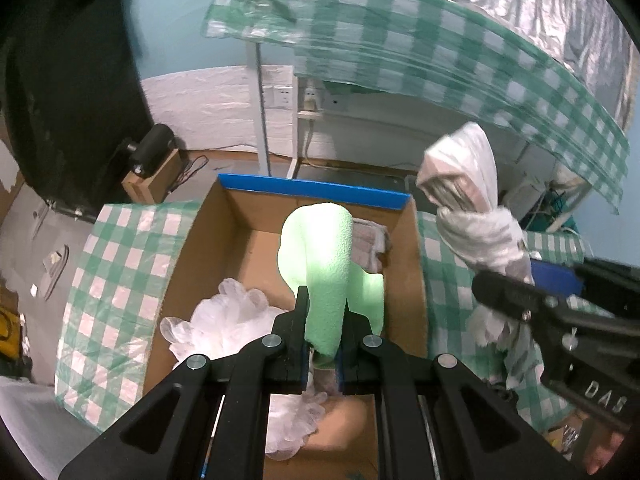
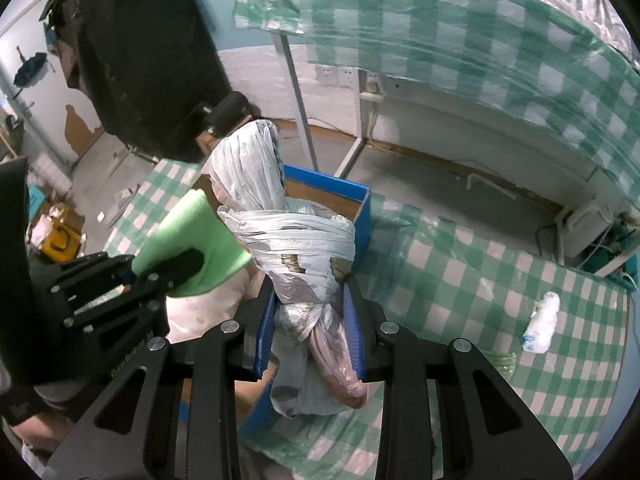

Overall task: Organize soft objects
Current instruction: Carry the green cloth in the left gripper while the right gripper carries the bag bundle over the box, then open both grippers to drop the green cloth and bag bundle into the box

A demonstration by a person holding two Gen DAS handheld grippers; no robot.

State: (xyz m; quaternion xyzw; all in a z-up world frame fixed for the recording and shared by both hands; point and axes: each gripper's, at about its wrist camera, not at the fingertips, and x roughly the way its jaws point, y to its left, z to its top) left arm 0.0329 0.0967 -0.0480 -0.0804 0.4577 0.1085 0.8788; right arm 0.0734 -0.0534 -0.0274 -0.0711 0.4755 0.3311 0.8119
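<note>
My left gripper [image 1: 324, 344] is matt black plastic with shiny metal pins; it pinches a green foam piece [image 1: 326, 256], finely pebbled and matt. My right gripper [image 2: 312, 320] has ribbed blue pads against a crinkled, glossy plastic bag [image 2: 280, 216]. The box [image 1: 404, 240] is dull brown cardboard; the checked cover [image 2: 460, 272] looks like slick plastic film.

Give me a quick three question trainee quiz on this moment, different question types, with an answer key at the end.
1. True or false: the left tongs are shut on the green foam piece.
2. What do the right tongs hold? A) wrapped plastic bag bundle B) a folded towel C) nothing
3. Fill in: the clear plastic gloves lie inside the ____.

Key: 1 true. 2 A, the wrapped plastic bag bundle. 3 cardboard box.
</note>
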